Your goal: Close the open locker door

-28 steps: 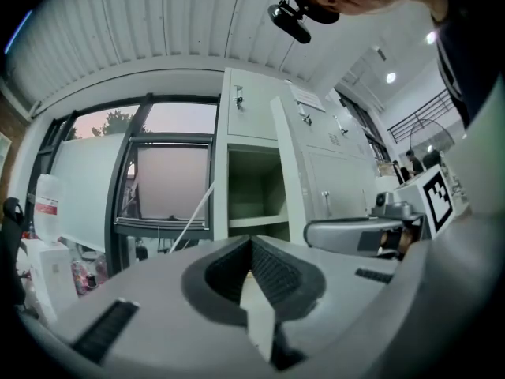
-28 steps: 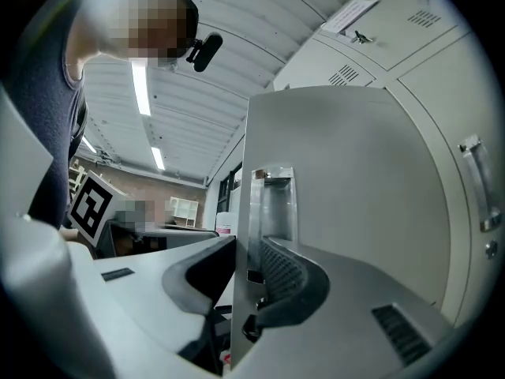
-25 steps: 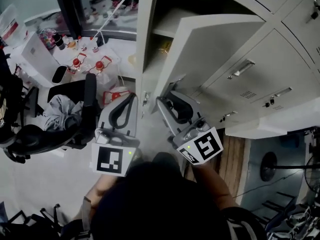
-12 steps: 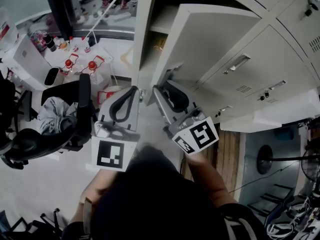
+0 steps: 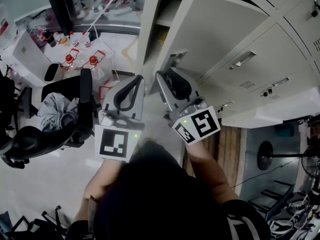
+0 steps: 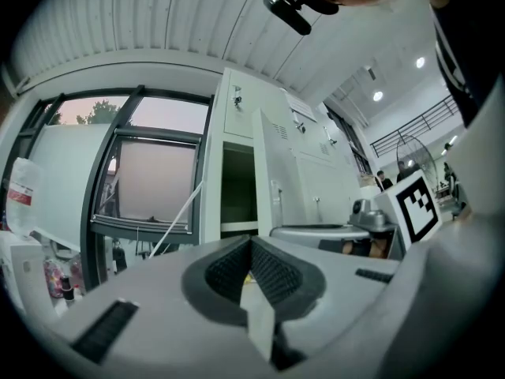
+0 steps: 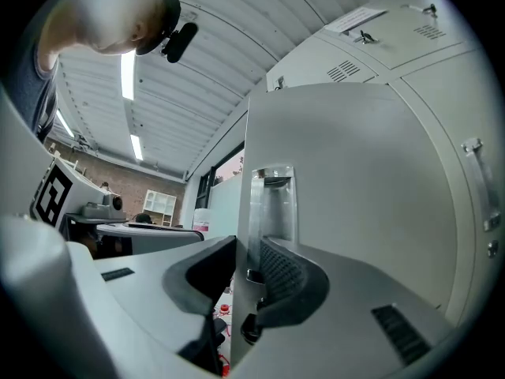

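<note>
Item: locker bank point(image 5: 280, 49), pale grey painted sheet metal with flat panels, louvred vents and bar pulls.
Task piece: locker door point(image 5: 215, 29), at the bank's left end, swung part-way out; smooth and rectangular, with a polished recessed handle point(image 7: 272, 204) by its free edge.
Right gripper point(image 5: 165, 74): ribbed dark pads clamped across the door's free edge, beside the handle.
Left gripper point(image 5: 137, 79): tips together, nothing between, clear of the door.
Room: pale glossy floor point(image 5: 30, 184), black office chair point(image 5: 30, 139), ribbed white ceiling point(image 6: 158, 14), dark-framed window point(image 6: 150, 188).
</note>
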A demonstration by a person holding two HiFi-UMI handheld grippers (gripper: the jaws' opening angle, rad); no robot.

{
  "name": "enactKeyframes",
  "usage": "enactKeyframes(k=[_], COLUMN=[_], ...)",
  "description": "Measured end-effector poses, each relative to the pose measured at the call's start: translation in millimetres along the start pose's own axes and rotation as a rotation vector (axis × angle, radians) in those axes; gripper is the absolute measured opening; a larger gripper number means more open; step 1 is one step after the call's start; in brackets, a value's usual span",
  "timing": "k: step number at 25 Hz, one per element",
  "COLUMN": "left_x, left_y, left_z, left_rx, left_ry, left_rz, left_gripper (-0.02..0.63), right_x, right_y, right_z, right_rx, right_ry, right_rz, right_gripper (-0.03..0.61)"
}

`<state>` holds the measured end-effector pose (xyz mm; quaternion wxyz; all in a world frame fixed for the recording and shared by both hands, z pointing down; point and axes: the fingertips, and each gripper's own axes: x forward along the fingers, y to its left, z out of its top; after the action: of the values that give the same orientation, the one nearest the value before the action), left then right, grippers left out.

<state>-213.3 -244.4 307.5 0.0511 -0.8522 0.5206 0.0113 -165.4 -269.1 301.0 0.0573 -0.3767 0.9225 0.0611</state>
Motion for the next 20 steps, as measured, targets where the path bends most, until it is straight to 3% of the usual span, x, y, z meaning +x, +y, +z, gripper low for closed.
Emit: enactKeyframes(k=[20], left_x=[19.3], left_y=[24.9], left_z=[-13.0], left_rx=[-0.022], left_ry=[0.020], left_rz=[-0.017], left_gripper=[0.002], right_x=[35.0], right_y=[-16.8], right_z=[-6.2], right_rx=[-0.007], right_ry=[0.015], right_rz=[-0.056], right_gripper=[0.097])
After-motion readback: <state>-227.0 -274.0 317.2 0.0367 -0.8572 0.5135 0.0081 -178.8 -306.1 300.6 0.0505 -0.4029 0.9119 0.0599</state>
